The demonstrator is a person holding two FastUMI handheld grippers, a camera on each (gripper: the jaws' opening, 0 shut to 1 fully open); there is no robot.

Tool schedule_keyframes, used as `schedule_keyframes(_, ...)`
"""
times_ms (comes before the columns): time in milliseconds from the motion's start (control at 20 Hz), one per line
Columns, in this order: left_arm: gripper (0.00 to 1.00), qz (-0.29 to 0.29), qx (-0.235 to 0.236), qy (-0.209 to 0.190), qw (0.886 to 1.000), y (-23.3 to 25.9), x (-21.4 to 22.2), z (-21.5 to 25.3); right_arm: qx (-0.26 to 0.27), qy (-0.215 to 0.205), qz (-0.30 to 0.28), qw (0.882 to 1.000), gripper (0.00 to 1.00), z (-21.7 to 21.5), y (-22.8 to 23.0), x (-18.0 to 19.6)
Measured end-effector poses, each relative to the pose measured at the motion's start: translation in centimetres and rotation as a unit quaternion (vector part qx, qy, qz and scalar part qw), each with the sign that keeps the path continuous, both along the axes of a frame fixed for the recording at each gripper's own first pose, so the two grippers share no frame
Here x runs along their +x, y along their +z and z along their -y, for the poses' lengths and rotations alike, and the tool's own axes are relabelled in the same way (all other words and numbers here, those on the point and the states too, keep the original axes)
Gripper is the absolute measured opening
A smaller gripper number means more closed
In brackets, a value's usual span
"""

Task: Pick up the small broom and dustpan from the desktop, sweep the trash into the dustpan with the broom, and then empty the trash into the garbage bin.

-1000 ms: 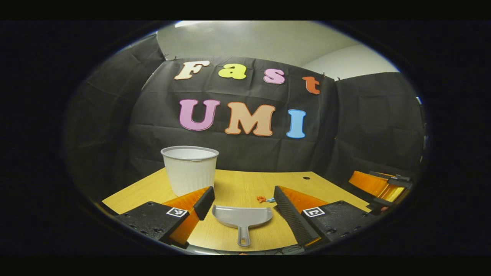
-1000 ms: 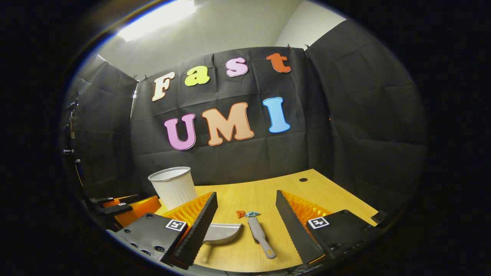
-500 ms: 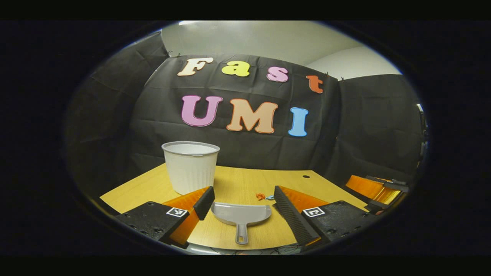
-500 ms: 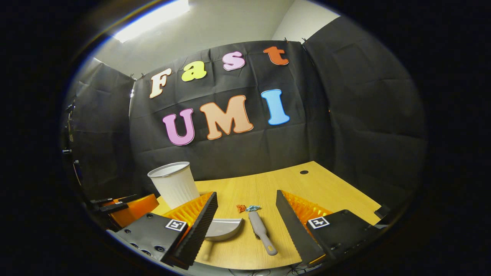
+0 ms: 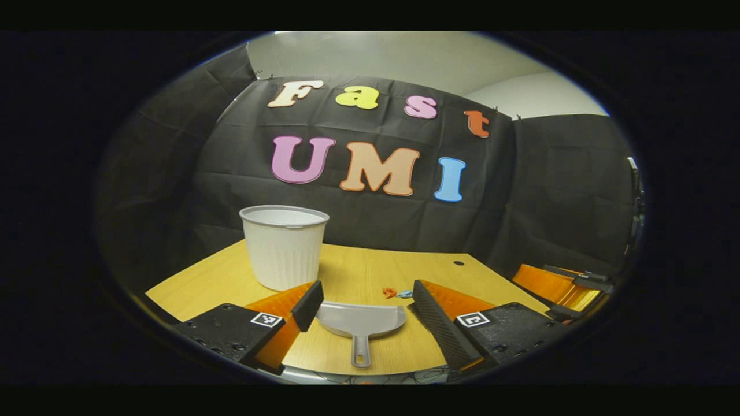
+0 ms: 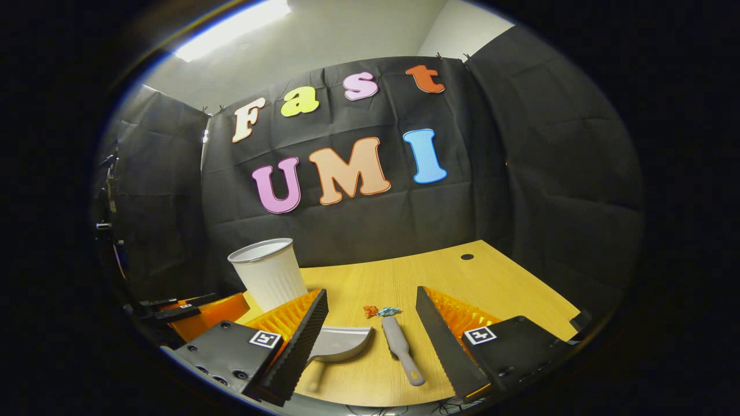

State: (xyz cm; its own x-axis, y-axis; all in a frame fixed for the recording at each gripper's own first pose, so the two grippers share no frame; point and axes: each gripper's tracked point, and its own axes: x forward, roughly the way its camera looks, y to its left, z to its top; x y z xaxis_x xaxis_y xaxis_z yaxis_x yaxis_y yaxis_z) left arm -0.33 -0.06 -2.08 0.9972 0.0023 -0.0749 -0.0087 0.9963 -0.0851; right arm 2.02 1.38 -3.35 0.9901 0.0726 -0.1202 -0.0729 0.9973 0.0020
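Observation:
A grey dustpan point(image 5: 361, 320) lies flat on the wooden desk point(image 5: 370, 271), handle toward me, between the fingers of my left gripper point(image 5: 364, 306), which is open and hovering above it. In the right gripper view the dustpan point(image 6: 341, 342) lies partly behind the left finger, and the small grey broom point(image 6: 399, 346) lies beside it, handle toward me. My right gripper point(image 6: 370, 329) is open above the broom with nothing held. Small orange and blue trash bits point(image 6: 378, 312) lie just beyond the broom head; the trash point(image 5: 396, 293) sits past the dustpan's right corner.
A white ribbed garbage bin point(image 5: 283, 245) stands upright at the desk's left rear, also seen as the bin point(image 6: 267, 274). The other gripper point(image 5: 563, 283) shows at the right edge; likewise the left gripper point(image 6: 191, 309) at the left edge. A cable hole point(image 6: 467, 256) marks the desk's far right.
Both grippers have edged forward and lower toward the desk; the dustpan and broom sit slightly nearer between the fingers. Nothing has been gripped.

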Motion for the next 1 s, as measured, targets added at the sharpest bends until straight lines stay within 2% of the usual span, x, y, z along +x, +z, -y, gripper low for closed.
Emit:
schedule_keyframes(800, 0.93, -0.028, -0.004, -0.002, 1.0, -1.4, 0.9, 0.1, 0.005, 0.001, -0.019, 1.0, 0.98, 0.3, -1.1, 1.2)
schedule_keyframes(1000, 0.93, -0.072, 0.013, -0.01, 0.997, -4.0, 1.2, 0.2, 0.002, -0.01, -0.041, 0.999, 0.98, 1.3, -2.4, 1.9)
